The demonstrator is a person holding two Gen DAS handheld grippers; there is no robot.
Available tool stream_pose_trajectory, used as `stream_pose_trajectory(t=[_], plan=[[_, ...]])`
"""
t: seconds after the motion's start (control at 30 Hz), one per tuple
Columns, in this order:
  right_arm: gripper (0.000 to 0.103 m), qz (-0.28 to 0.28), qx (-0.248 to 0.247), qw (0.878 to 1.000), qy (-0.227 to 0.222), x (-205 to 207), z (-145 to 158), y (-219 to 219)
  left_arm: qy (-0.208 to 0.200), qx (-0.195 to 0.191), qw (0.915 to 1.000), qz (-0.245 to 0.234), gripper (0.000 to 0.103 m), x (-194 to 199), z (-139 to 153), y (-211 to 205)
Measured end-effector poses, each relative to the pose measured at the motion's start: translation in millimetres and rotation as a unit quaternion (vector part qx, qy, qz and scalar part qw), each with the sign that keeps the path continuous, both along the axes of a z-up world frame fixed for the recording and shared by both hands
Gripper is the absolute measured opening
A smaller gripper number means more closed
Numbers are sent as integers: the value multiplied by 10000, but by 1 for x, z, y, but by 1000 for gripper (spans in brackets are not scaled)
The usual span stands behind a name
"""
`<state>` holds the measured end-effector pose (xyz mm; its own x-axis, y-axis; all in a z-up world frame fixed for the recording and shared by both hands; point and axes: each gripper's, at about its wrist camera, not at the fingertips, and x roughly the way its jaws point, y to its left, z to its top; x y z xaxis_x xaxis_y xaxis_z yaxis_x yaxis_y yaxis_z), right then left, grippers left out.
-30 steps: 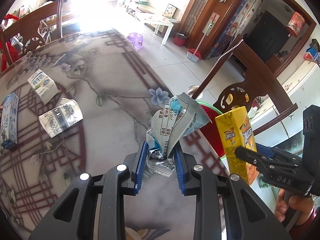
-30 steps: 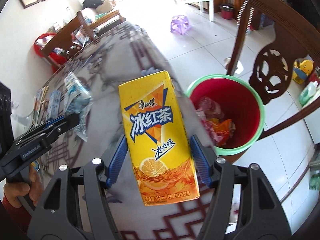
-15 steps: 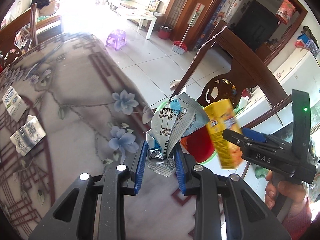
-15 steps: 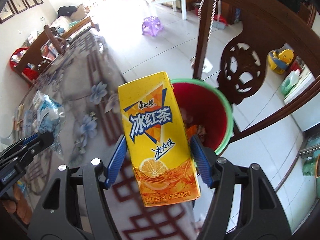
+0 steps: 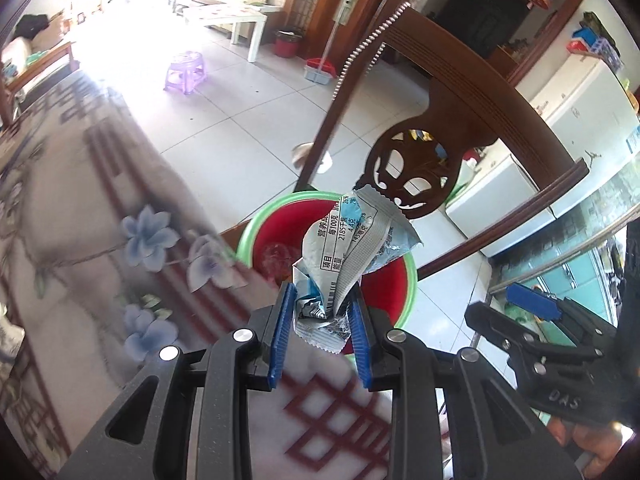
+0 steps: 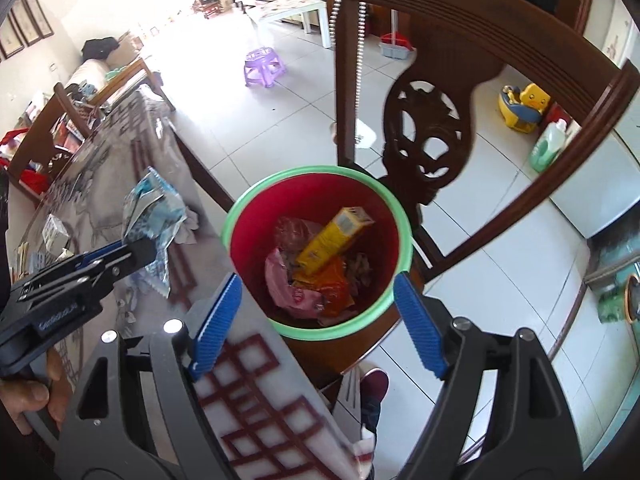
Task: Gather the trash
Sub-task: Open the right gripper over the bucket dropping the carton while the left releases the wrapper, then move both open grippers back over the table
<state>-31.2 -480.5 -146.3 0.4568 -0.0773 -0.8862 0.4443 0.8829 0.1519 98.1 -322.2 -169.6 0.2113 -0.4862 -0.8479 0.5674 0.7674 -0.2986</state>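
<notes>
A red bin with a green rim [image 6: 304, 171] stands on the floor beside the table edge, with wrappers in it. A yellow iced-tea carton [image 6: 334, 240] lies inside it. Above the bin my right gripper [image 6: 318, 280] has its jaws opening, with nothing between them. It also shows at the right of the left wrist view as the right gripper [image 5: 520, 308]. My left gripper [image 5: 322, 304] is shut on a crumpled silver-and-blue wrapper [image 5: 348, 248], held over the bin's near rim [image 5: 256, 224]. In the right wrist view the left gripper [image 6: 136, 256] and its wrapper [image 6: 154, 208] hang over the table edge.
A carved wooden chair [image 6: 432, 120] stands right behind the bin. The patterned table [image 5: 100, 240] runs off to the left, with small milk cartons [image 6: 54, 232] on its far part. A purple stool [image 5: 186, 70] sits on the tiled floor. A person's shoe [image 6: 374, 384] shows below the bin.
The yellow carton has left my right gripper and dropped into the bin as the jaws widened. Both grippers moved off the table toward the bin, the left still holding the wrapper.
</notes>
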Motion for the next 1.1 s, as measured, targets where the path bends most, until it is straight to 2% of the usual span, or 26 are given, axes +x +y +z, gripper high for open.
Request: stream_pose_trajectory(t=[0.07, 0.13, 0.17, 0.2, 0.33, 0.47, 0.53, 0.6, 0.8, 0.9, 1.0, 1.1], plan=[[77, -98, 3, 9999, 21, -6, 1, -6, -11, 23, 10000, -91, 28, 0, 0, -12], [77, -159, 14, 9999, 24, -11, 1, -9, -56, 18, 9999, -150, 40, 0, 1, -20], [77, -182, 19, 9998, 26, -13, 2, -10, -94, 6, 9998, -178, 51, -1, 3, -24], [77, -192, 24, 9998, 32, -15, 2, -11, -144, -15, 9997, -199, 54, -1, 6, -25], [77, -157, 6, 9999, 7, -18, 4, -8, -282, -48, 9994, -212, 55, -7, 17, -21], [78, -28, 10, 10000, -69, -14, 10, 2, -343, -87, 9994, 36, 55, -13, 27, 7], [78, 70, 2, 9999, -102, -11, 12, 10, -379, -70, 9989, 262, 56, -17, 31, 32], [80, 219, -9, 9997, -133, -7, 14, 23, -402, -8, 9979, 517, 62, -21, 31, 59], [80, 708, 13, 9974, -113, 6, 15, 65, -317, 347, 9889, 1413, 62, -33, 20, 156], [80, 1046, 40, 9945, -96, 17, 14, 96, -161, 478, 9788, 1984, 62, -38, 9, 212], [80, 1328, 94, 9911, -81, 25, 10, 126, -51, 595, 9638, 2598, 62, -40, -1, 274], [80, 1629, 140, 9865, -60, 33, 7, 162, -84, 721, 9507, 3015, 62, -34, -4, 320]])
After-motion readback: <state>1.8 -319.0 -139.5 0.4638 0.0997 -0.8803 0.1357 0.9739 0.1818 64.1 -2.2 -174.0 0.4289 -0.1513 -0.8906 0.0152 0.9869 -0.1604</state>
